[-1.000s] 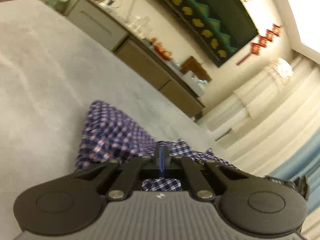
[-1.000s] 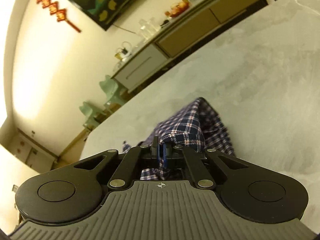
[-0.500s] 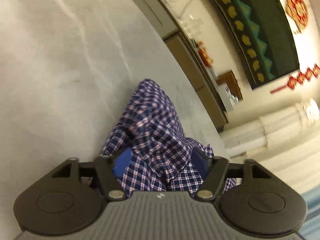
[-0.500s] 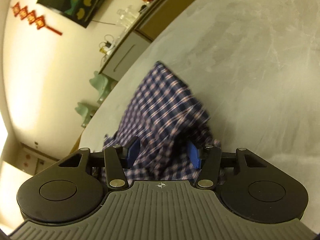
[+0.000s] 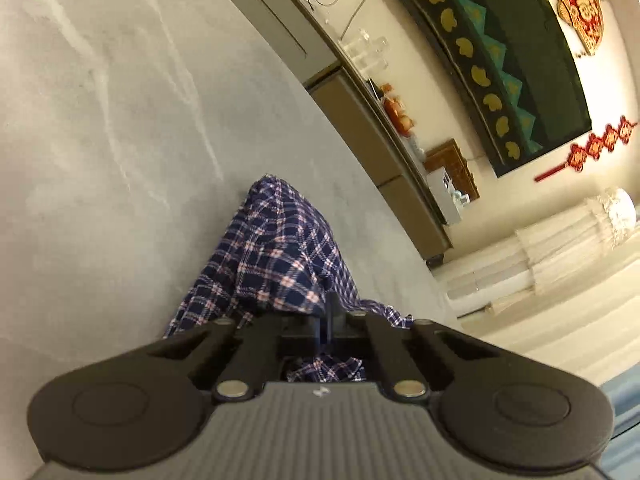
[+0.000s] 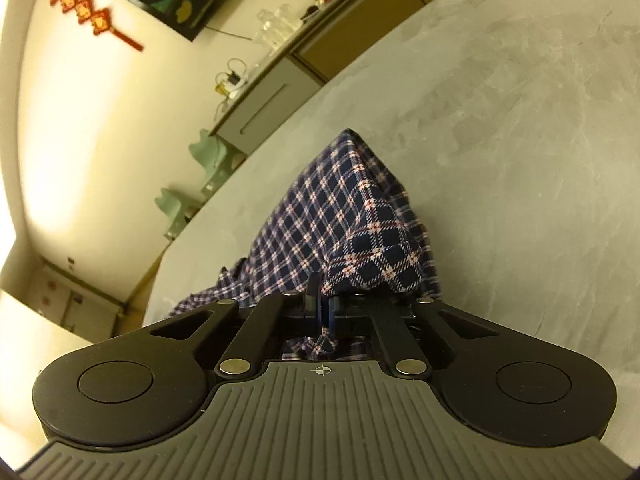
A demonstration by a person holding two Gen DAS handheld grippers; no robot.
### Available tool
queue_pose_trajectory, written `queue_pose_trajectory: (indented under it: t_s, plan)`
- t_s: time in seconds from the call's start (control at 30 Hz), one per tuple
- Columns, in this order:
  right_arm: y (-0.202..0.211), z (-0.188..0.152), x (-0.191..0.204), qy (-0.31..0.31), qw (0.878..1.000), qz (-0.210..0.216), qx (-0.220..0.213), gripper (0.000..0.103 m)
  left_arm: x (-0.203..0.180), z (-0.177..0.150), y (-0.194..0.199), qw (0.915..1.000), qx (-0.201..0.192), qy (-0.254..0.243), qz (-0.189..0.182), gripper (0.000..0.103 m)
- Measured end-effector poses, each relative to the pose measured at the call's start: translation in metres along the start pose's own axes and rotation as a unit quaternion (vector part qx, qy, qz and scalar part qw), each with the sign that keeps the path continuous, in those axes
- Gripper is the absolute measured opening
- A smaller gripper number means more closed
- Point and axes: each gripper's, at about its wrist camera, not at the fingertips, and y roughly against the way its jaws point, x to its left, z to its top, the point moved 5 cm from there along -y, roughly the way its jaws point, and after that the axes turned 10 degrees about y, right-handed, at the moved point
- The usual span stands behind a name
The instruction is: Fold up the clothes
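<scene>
Both my claws have just snapped closed again: my left claw and right claw each pinch the plaid garment, bunched on the grey bench, regripped for another fold

The garment has a check pattern: dark navy squares crossed by white and pinkish-red lines. It lies on a pale grey tabletop with lighter, marble-like streaks. Both grippers, left and right, are black, with blue pads and a ribbed dark grey body. On the cream wall hangs a dark panel with yellow shapes and teal steps, beside red ornaments.
</scene>
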Motion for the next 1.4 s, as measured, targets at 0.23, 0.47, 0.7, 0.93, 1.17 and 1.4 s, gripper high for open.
queue_pose_trajectory:
  t_s: [0.23, 0.47, 0.7, 0.93, 1.17, 1.4]
  plan:
    - [0.082, -0.012, 0.04, -0.015, 0.997, 0.046, -0.055, 0.0, -0.017, 0.006, 0.074, 0.9979, 0.007, 0.018, -0.063, 0.002]
    - [0.134, -0.087, 0.029, -0.016, 0.999, 0.005, -0.034, 0.0, 0.014, -0.02, 0.116, 0.9986, 0.053, -0.002, 0.002, 0.002]
    - [0.133, -0.112, 0.012, 0.003, 0.998, -0.066, -0.003, 0.0, 0.056, -0.05, 0.091, 0.9948, 0.081, -0.018, 0.058, 0.003]
    - [0.14, -0.107, 0.016, 0.026, 0.995, -0.094, -0.014, 0.0, 0.04, -0.048, 0.113, 0.9912, 0.058, -0.101, 0.062, 0.01]
    - [0.155, -0.1, 0.017, -0.004, 0.997, -0.048, -0.068, 0.0, 0.003, -0.06, 0.133, 0.9799, 0.03, -0.196, 0.021, 0.014]
    - [0.149, -0.102, 0.003, -0.041, 0.996, -0.058, -0.058, 0.001, 0.023, -0.095, 0.107, 0.9692, 0.128, -0.209, 0.021, 0.014]
